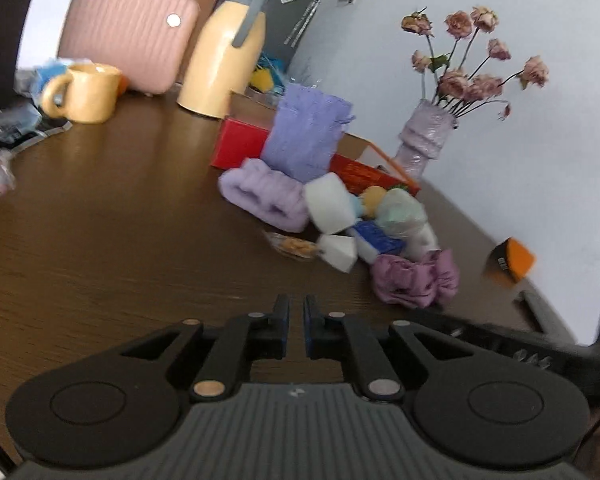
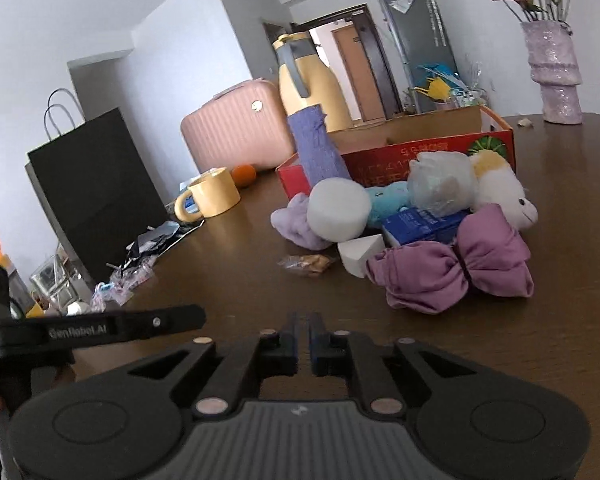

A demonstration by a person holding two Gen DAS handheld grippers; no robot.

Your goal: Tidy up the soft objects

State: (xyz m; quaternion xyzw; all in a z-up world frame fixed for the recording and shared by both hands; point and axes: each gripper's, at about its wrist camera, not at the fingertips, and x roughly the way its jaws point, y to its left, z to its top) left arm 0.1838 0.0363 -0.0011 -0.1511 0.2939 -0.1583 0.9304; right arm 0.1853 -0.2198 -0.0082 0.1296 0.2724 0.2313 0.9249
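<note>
Dark wooden table (image 2: 220, 264) in white-walled room, soft items heaped by red box (image 2: 432, 148), both grippers' fingers pressed together, empty

We list, on the brown table (image 2: 228, 264): a yellow mug (image 2: 214, 193) at ten o'clock of the pile; an orange (image 2: 244, 175) just beside it; a pink case (image 2: 236, 126) behind; a yellow jug (image 2: 312, 92) at twelve; a lilac vase (image 2: 556, 76) at two; a black paper bag (image 2: 92, 188) at nine.
</note>
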